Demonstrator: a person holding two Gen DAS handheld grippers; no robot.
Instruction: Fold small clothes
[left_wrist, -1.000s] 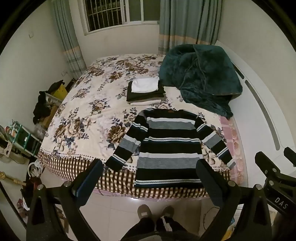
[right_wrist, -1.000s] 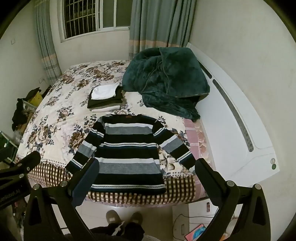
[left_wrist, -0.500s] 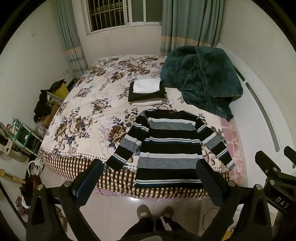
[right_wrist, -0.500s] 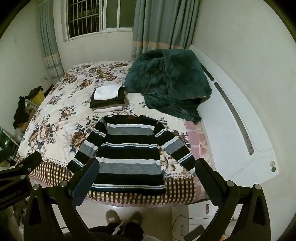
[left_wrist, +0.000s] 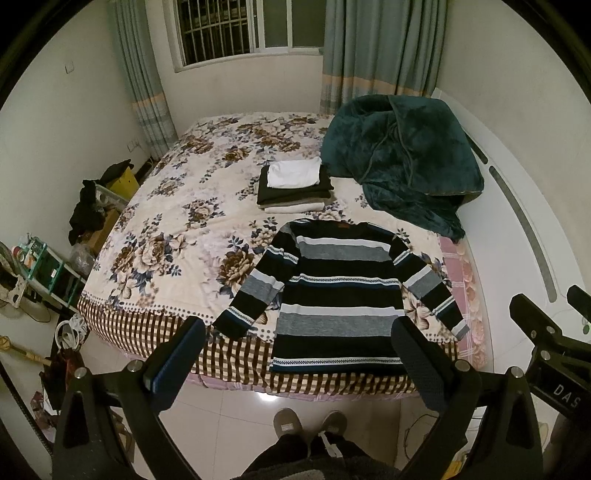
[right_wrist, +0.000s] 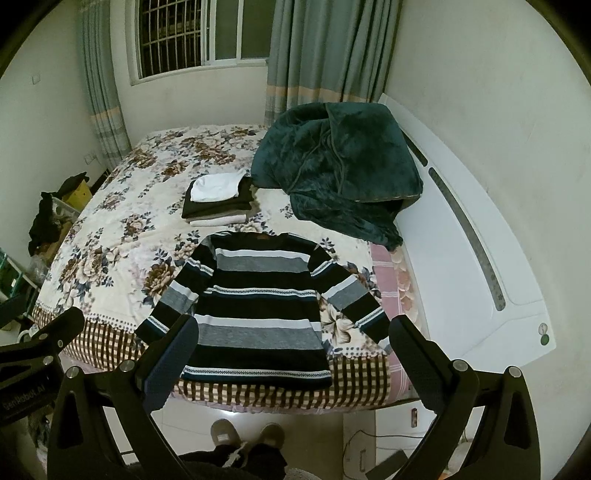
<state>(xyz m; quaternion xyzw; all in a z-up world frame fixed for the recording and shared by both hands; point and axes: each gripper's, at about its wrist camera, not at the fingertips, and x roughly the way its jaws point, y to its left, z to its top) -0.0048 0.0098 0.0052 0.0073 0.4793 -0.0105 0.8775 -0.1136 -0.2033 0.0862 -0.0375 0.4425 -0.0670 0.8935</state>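
A black, grey and white striped sweater (left_wrist: 338, 295) lies flat on the floral bed, sleeves spread, hem at the near edge; it also shows in the right wrist view (right_wrist: 258, 302). A stack of folded clothes (left_wrist: 293, 188) with a white piece on top sits behind it, also in the right wrist view (right_wrist: 218, 201). My left gripper (left_wrist: 299, 354) is open and empty, held above the floor in front of the bed. My right gripper (right_wrist: 293, 354) is open and empty too, beside it to the right.
A dark green blanket (left_wrist: 402, 162) is heaped at the bed's far right by the white headboard (right_wrist: 461, 236). Clutter and a shelf (left_wrist: 44, 266) stand left of the bed. The person's slippered feet (left_wrist: 310, 424) are on the tiled floor.
Both views have tilted slightly upward, so the bed and sweater sit lower in frame. Both grippers stay open; the sweater has not moved.
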